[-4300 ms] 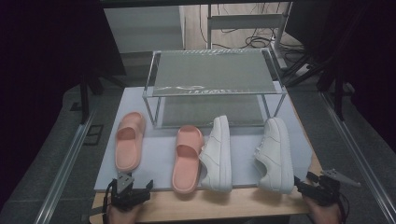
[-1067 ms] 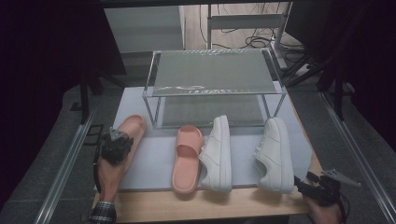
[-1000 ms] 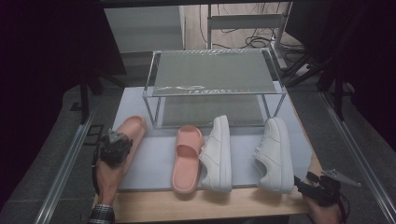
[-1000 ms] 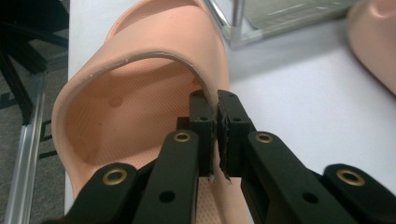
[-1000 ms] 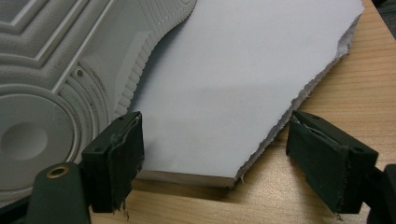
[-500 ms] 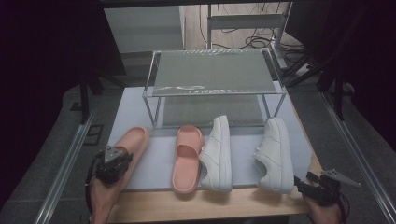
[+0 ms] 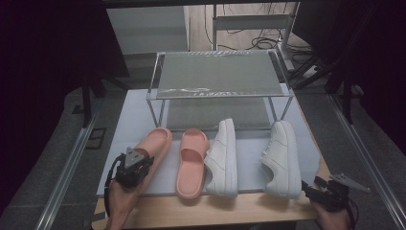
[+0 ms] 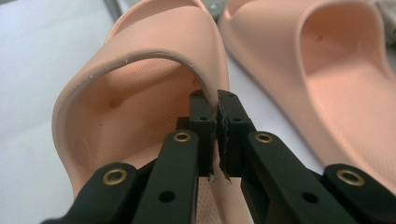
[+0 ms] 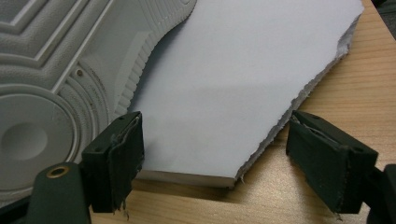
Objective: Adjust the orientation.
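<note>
Left tool [image 7: 135, 165] pinches the strap edge of the left pink slipper [image 7: 152, 149] at the worktop's near-left, slipper's long axis running far-right toward the rack [image 7: 218, 76], right tool [image 7: 321, 193] spread, idle near-right.

From above your side of the table, the high view looks forward and down, taking in everything at a distance. Your left gripper view sits very close behind the peach slipper [image 8: 154, 107], which lies lower left in the high view [image 7: 152, 151]. Your right gripper view looks closely down at the white board [image 9: 243, 79], seen centre in the high view [image 7: 143, 120].
</note>
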The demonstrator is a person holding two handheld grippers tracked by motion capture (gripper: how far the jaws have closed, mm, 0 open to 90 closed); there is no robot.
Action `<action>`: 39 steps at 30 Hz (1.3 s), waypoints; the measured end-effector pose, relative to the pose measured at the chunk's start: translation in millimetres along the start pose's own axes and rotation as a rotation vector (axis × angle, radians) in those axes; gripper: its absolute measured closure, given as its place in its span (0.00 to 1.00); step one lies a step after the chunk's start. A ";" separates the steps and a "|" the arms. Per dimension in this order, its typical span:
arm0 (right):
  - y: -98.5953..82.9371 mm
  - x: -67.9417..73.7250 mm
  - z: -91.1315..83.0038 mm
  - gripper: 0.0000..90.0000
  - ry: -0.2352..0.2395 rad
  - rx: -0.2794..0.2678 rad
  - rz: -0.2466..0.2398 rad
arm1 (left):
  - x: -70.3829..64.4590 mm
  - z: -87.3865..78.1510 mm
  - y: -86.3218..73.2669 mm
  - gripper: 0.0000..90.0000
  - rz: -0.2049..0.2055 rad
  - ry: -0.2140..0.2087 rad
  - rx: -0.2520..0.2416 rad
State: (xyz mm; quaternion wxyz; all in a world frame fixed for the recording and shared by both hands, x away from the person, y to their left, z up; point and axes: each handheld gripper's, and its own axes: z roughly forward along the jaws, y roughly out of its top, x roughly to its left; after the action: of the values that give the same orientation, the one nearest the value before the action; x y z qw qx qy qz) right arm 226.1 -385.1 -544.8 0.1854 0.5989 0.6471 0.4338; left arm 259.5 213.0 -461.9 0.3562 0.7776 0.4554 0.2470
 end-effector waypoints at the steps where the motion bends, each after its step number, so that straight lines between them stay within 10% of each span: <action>1: 0.0 0.0 0.0 0.21 0.000 0.000 0.000 | -1.8 2.6 3.0 0.95 0.003 0.004 -0.003; 39: 0.0 -0.3 0.1 0.22 0.003 0.002 -0.007 | -23.9 129.0 84.6 0.95 -0.003 0.198 -0.025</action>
State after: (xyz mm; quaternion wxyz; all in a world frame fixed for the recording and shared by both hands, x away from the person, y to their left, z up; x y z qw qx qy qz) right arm 226.2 -385.3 -545.0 0.1854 0.5961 0.6500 0.4334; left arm 384.9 121.4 -477.9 0.3196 0.7441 0.4866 0.3277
